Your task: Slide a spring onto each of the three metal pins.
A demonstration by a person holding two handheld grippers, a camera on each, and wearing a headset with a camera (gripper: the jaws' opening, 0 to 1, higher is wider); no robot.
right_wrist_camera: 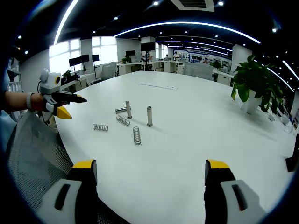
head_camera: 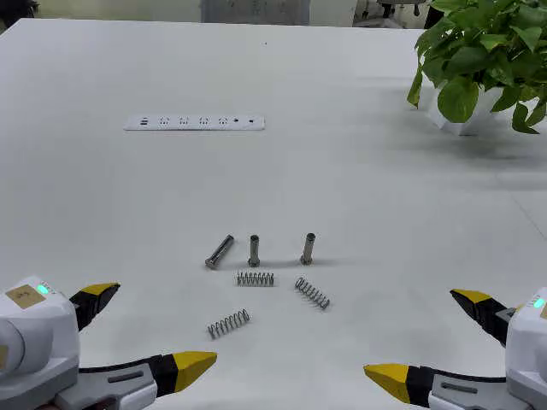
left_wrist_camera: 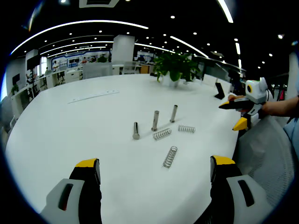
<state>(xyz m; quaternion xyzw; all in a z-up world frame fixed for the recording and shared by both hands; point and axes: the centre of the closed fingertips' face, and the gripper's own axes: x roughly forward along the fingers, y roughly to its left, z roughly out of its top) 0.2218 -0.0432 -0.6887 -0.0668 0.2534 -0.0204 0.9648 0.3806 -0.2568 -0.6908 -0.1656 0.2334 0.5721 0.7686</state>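
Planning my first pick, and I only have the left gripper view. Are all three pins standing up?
Observer: No. The head view shows the leftmost pin lying on its side. The middle pin and right pin stand upright.
Operator: Does the spring nearest the middle pin touch it?
Observer: It seems not. Seen from the head view, the middle spring lies just in front of that pin with a thin gap between them.
Operator: What's the flat white strip further back?
Observer: A power strip. Its sockets show in the head view.
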